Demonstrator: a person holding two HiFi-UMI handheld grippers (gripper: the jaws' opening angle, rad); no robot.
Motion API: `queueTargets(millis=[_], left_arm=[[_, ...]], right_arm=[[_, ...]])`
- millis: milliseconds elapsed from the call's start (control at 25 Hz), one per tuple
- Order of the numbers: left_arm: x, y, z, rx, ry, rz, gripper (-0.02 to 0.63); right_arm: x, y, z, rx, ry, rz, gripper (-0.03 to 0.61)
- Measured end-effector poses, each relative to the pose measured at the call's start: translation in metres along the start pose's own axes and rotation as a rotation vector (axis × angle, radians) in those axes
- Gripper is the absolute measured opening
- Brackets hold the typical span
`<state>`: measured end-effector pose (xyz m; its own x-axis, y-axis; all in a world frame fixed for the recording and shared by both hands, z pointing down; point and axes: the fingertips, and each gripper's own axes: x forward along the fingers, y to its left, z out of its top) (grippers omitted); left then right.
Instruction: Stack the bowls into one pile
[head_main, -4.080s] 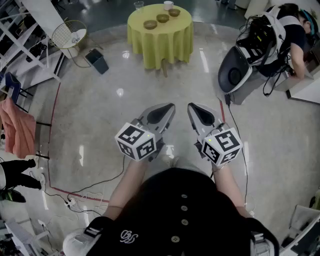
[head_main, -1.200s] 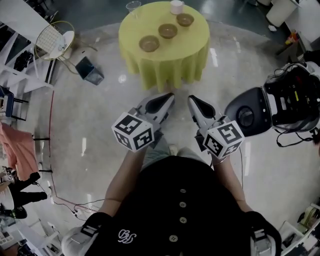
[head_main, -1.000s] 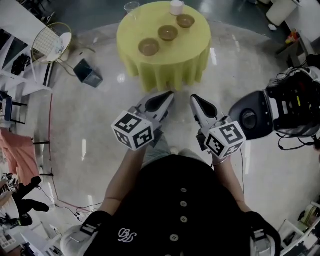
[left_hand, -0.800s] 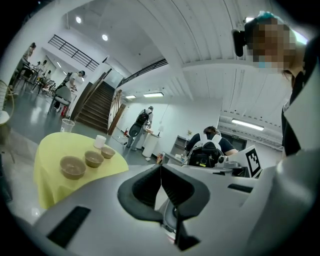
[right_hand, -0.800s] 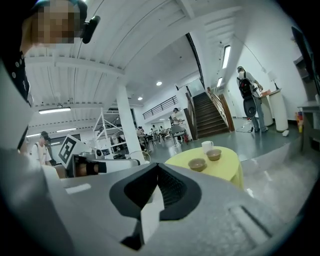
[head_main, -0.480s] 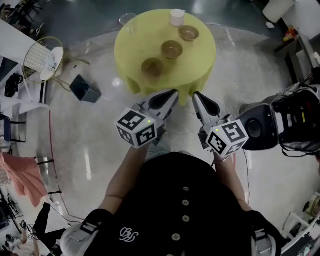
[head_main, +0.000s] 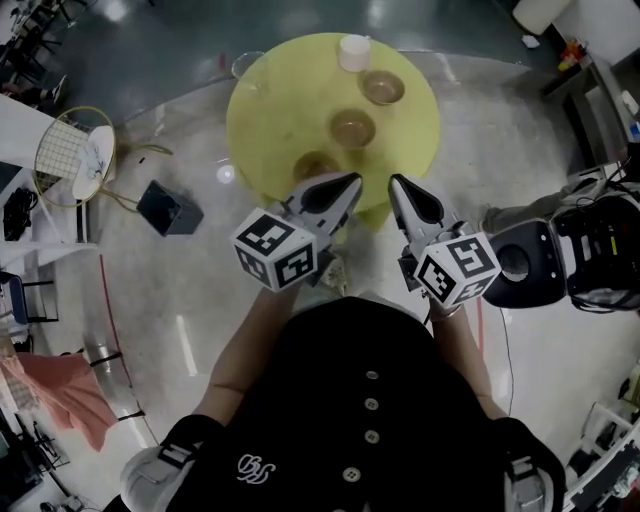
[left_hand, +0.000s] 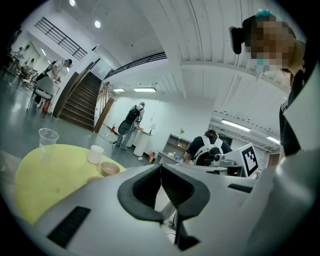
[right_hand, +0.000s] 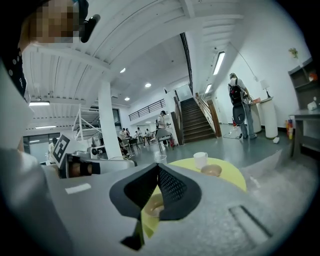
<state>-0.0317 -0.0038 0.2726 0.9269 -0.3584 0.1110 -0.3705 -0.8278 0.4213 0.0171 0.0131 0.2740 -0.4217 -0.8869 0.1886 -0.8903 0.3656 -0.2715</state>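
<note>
Standing just short of a round bench (head_main: 260, 120) draped in yellow cloth. Counted three brown bowls on it, unstacked, in a diagonal line and apart from one another:
- near bowl (head_main: 312, 163), partly hidden behind the left gripper (head_main: 352, 181)
- middle bowl (head_main: 352, 128), about bench centre
- far bowl (head_main: 383, 87), toward the back edge

Noted a white cup (head_main: 354, 52) just beyond the far bowl and a clear plastic cup (head_main: 247, 64) at the back-left rim.

Both grippers side by side, tips over the bench's near edge in the head view, touching no bowl.
- Left gripper: fingers closed tip to tip, nothing held.
- Right gripper (head_main: 396, 186): fingers likewise shut together, empty.

Dark box (head_main: 167, 207) on the floor, left of the bench.
</note>
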Motion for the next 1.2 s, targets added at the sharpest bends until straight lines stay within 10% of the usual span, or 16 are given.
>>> queueTargets(millis=[520, 1200], left_arm=[[0.023, 0.028, 0.010, -0.007, 0.025, -0.083, 0.011], [0.088, 0.064, 0.020, -0.051, 0.025, 0.003, 0.011]], right_arm=[[0.027, -0.021, 0.008, 0.004, 0.000, -0.100, 0.002], [0.062, -0.095, 0.026, 0.021, 0.052, -0.076, 0.002]])
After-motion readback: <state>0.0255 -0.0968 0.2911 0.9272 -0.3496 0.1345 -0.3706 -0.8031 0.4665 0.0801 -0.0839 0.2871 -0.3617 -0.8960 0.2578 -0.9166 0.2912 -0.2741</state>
